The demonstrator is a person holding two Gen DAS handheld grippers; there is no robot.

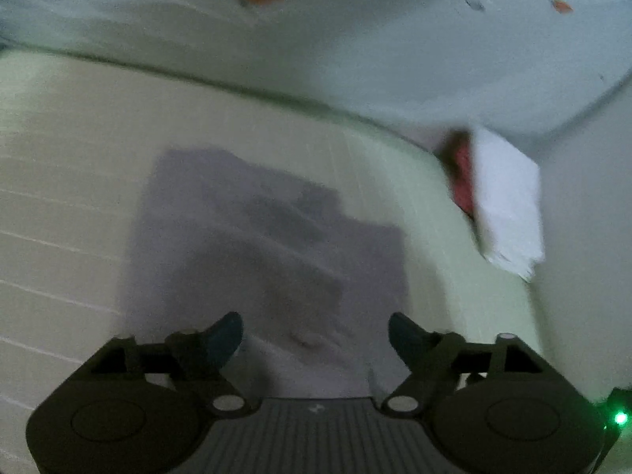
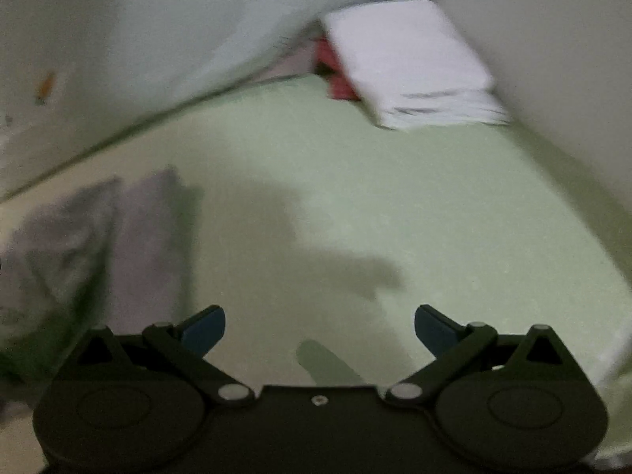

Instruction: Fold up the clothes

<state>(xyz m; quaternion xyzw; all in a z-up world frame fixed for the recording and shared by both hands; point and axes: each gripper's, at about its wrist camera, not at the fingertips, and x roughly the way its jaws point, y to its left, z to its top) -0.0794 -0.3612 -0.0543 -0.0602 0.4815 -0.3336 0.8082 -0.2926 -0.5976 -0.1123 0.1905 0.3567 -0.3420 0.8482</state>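
A grey garment (image 1: 260, 245) lies roughly folded on a pale green bed sheet (image 1: 79, 158). My left gripper (image 1: 316, 335) is open and empty, just above the garment's near edge. In the right wrist view the same grey garment (image 2: 98, 237) lies at the left. My right gripper (image 2: 320, 330) is open and empty over the bare sheet (image 2: 395, 197), to the right of the garment. Both views are blurred.
A stack of white folded cloth (image 1: 505, 205) rests in the bed's far corner against the walls, with something red (image 1: 462, 181) behind it; it also shows in the right wrist view (image 2: 410, 63). Pale walls (image 1: 355, 39) bound the bed at the back and right.
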